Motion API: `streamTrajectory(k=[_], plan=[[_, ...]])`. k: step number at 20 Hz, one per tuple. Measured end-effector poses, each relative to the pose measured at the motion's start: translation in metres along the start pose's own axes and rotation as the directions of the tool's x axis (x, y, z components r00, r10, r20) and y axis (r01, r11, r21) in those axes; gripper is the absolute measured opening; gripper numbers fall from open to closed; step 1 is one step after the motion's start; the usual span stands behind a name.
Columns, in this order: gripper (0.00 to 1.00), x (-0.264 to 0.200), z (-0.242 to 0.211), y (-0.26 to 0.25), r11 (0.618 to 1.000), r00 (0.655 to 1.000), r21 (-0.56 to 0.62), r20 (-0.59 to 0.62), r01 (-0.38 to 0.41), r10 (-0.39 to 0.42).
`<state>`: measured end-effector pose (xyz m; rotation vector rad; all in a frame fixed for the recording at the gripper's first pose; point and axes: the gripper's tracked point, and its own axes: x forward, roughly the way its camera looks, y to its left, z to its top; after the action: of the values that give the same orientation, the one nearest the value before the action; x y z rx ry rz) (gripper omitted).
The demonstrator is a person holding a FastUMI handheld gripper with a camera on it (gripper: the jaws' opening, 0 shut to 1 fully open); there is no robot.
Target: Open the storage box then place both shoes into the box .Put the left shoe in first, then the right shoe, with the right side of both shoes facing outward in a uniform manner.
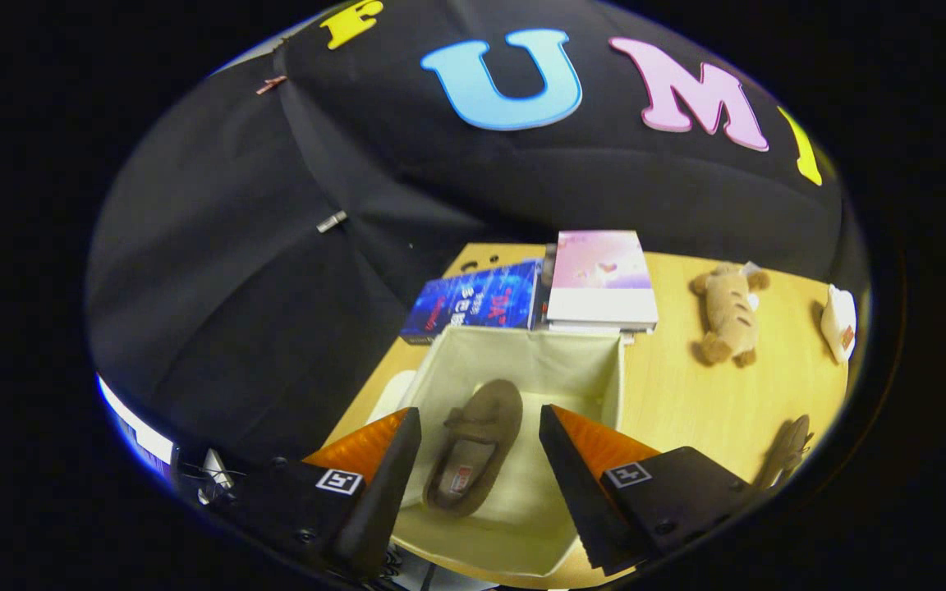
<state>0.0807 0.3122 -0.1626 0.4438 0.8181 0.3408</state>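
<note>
A cream fabric storage box stands open on the wooden table. One brown shoe lies inside it on the box floor, its opening facing up. My gripper hovers above the box, open, with the shoe seen in the gap between the fingers and nothing held. The second brown shoe lies on the table to the right of the box, beyond the right finger.
Behind the box lie a blue book and a stack topped by a pink book. A tan plush toy rests on the table further right, and a white object sits by the right edge.
</note>
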Motion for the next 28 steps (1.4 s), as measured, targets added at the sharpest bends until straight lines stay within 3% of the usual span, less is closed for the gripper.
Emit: streamTrajectory(k=[4,8,14,18,22,28], plan=[[0.91,-0.071,0.020,-0.040,0.997,0.997,-0.077,0.071,0.009,-0.003],[0.91,-0.134,0.006,-0.104,0.990,0.992,-0.094,0.090,0.102,-0.093],[0.91,-0.195,-0.052,-0.213,0.958,0.959,-0.045,0.003,0.284,-0.284],[0.91,-0.209,-0.099,-0.287,0.915,0.910,-0.006,-0.100,0.404,-0.403],[0.89,-0.205,-0.151,-0.362,0.862,0.841,-0.046,-0.199,0.505,-0.503],[0.79,-0.177,-0.206,-0.429,0.839,0.787,-0.098,-0.300,0.536,-0.538]])
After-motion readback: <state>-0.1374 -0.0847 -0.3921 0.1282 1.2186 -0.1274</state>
